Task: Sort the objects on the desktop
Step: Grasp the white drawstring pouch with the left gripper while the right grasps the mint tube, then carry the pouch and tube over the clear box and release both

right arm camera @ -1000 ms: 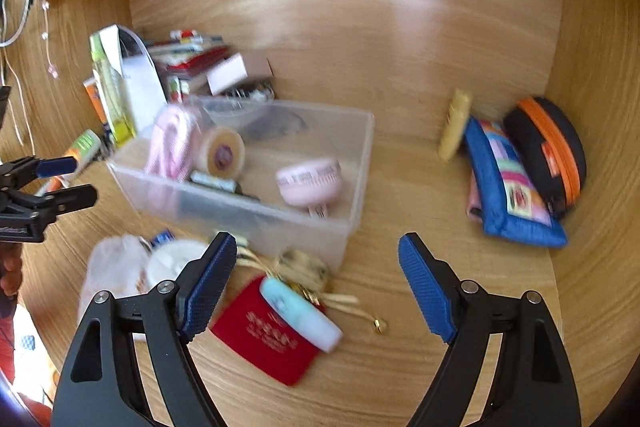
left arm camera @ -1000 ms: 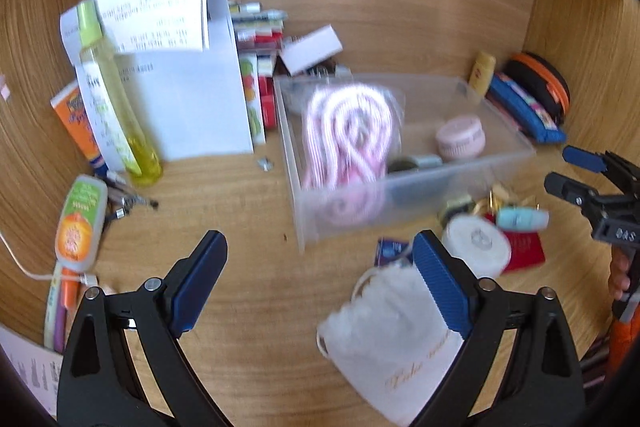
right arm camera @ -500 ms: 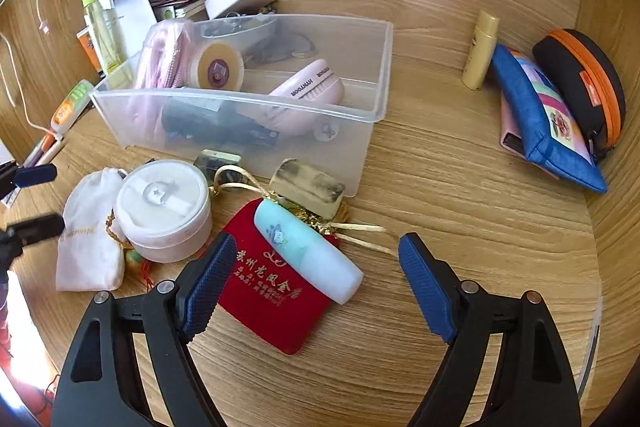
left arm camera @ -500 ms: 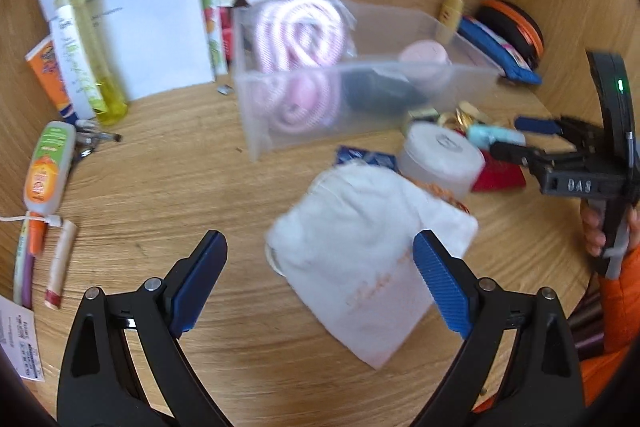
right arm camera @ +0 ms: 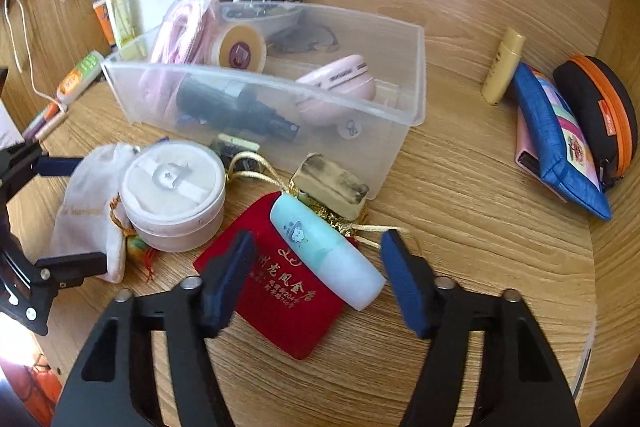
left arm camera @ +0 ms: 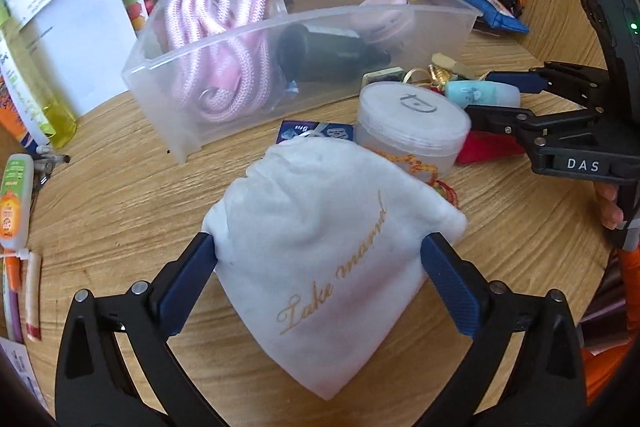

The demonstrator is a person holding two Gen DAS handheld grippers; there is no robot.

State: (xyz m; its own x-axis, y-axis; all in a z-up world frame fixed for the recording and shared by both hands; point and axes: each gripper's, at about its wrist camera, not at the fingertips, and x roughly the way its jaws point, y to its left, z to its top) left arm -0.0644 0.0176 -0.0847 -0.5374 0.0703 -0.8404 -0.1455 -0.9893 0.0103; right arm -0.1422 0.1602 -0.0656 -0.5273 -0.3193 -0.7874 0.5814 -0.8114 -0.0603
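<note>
A white cloth pouch (left arm camera: 320, 251) with gold script lies on the wooden desk, and my left gripper (left arm camera: 320, 251) is open with a pad touching each side of it. The pouch also shows in the right wrist view (right arm camera: 86, 211). My right gripper (right arm camera: 318, 259) is open and straddles a light blue tube (right arm camera: 324, 251) that lies on a red pouch (right arm camera: 280, 307). A clear plastic bin (right arm camera: 412, 87) behind holds a pink rope (left arm camera: 216, 39), a tape roll (right arm camera: 240, 49), a black bottle (right arm camera: 236, 107) and a pink case (right arm camera: 340, 87). A round white jar (right arm camera: 172, 195) stands between the two pouches.
A blue pouch (right arm camera: 560, 143), a black and orange case (right arm camera: 600, 115) and a small yellow bottle (right arm camera: 502, 67) lie at the right. A white paper bag (left arm camera: 76, 39), a yellow bottle (left arm camera: 44, 95), tubes and pens crowd the left. Wooden walls close the back and right.
Both grippers moved down and forward. The left one now has the white pouch between its pads; the right one has narrowed and come around the light blue tube.
</note>
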